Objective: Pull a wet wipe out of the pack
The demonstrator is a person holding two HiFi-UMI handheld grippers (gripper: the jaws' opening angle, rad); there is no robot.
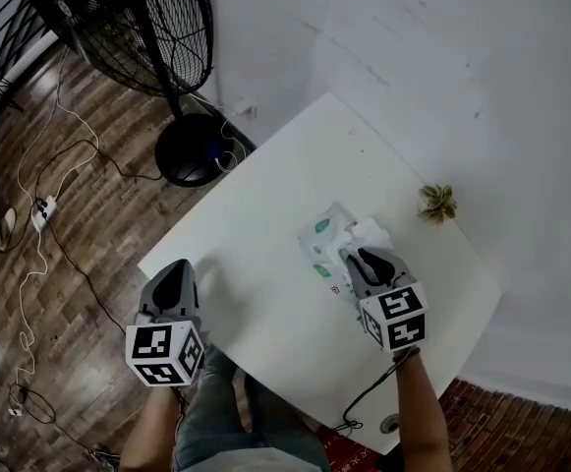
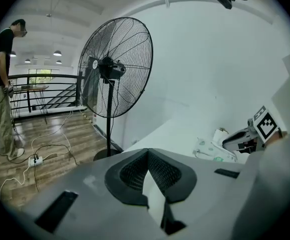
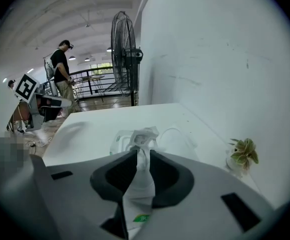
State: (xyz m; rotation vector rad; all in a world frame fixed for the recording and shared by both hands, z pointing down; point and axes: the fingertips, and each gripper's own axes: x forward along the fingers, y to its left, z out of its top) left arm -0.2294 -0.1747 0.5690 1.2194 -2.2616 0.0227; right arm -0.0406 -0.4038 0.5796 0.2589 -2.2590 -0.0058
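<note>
- Fan [image 1: 138,28]: its head is cut off by the top edge of the head view.
- Pack [image 1: 320,240]: the near end is hidden under the right gripper [image 1: 366,260]; the print is too small to read.
- Wet wipe [image 3: 144,135]: the pinched part is hidden between the pads.
- Person [image 2: 1,84]: partly lost at the dark rim of the left gripper view.

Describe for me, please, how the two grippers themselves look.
Both the left gripper and the right gripper have light grey bodies with black, textured pads. Each carries a white cube bearing black square markers. A dark cable hangs from the right one.
</note>
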